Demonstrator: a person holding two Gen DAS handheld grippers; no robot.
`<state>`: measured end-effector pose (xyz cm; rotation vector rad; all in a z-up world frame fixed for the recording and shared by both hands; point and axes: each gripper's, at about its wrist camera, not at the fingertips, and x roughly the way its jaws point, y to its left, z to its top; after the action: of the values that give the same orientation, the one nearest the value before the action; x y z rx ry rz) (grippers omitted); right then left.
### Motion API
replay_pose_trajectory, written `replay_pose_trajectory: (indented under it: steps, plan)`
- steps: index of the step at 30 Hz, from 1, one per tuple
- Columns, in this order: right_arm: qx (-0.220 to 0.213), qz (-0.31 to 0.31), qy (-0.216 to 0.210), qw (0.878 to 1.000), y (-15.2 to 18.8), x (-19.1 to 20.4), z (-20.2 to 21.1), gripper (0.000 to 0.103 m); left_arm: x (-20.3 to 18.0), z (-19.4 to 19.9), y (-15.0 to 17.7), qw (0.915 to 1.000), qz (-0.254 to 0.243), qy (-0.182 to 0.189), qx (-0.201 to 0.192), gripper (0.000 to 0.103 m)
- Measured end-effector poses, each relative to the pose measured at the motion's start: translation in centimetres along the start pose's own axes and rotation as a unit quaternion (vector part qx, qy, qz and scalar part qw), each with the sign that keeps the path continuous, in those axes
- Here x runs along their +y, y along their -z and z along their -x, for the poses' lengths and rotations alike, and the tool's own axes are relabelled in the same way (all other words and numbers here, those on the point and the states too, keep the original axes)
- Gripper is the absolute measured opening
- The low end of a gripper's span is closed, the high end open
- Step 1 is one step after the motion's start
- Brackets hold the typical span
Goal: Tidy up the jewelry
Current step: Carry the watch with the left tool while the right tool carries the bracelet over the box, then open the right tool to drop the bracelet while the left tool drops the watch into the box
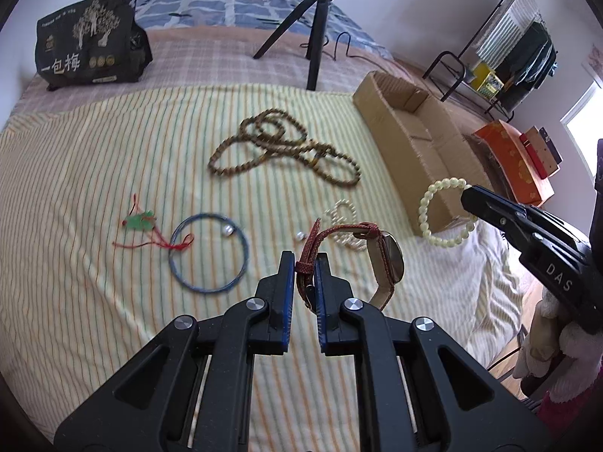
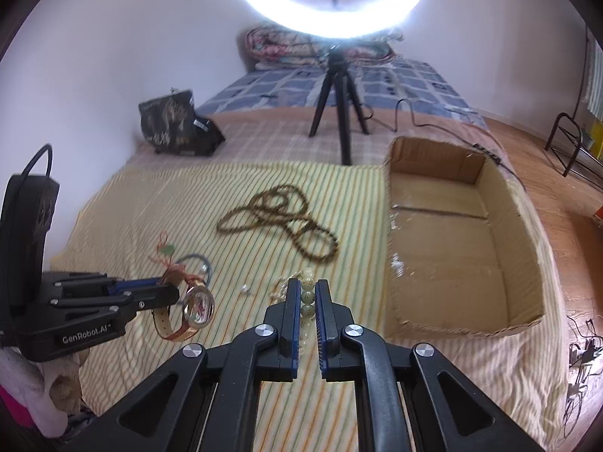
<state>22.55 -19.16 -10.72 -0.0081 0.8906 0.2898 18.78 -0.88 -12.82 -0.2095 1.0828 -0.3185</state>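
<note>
My left gripper (image 1: 304,260) is shut on the red strap of a wristwatch (image 1: 388,256) and holds it above the striped cloth; the watch also shows in the right wrist view (image 2: 198,307). My right gripper (image 2: 306,286) is shut on a pale green bead bracelet (image 2: 307,297), which hangs from it in the left wrist view (image 1: 444,214) beside the open cardboard box (image 1: 410,139). On the cloth lie a long brown bead necklace (image 1: 282,147), a blue hoop (image 1: 209,252), a green pendant on red cord (image 1: 141,222), a pearl bracelet (image 1: 345,222) and a loose pearl (image 1: 299,236).
The cardboard box (image 2: 452,233) is empty and sits at the right of the cloth. A ring-light tripod (image 2: 339,113) and a black bag (image 1: 90,37) stand behind. An orange box (image 1: 512,158) and a rack (image 1: 501,52) are on the floor at the right.
</note>
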Motion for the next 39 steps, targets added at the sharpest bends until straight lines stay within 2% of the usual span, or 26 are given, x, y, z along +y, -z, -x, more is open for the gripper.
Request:
replay_pose_trajectory:
  steps: [13, 25, 39]
  plan:
    - [-0.048, -0.044, 0.036, 0.997, -3.1, -6.1, 3.2, 0.005, -7.4, -0.9, -2.9, 0.9986, -0.031, 0.036, -0.024, 0.008]
    - [-0.032, -0.077, 0.066, 0.994, -4.5, -12.4, 1.4, 0.005, -13.5, -4.9, -3.9, 0.9969, -0.062, 0.044, -0.017, 0.008]
    - [-0.017, -0.112, 0.065, 0.992, -5.2, -15.8, -1.2, 0.005, -15.9, -8.7, -4.9, 0.997, -0.059, 0.049, -0.005, 0.008]
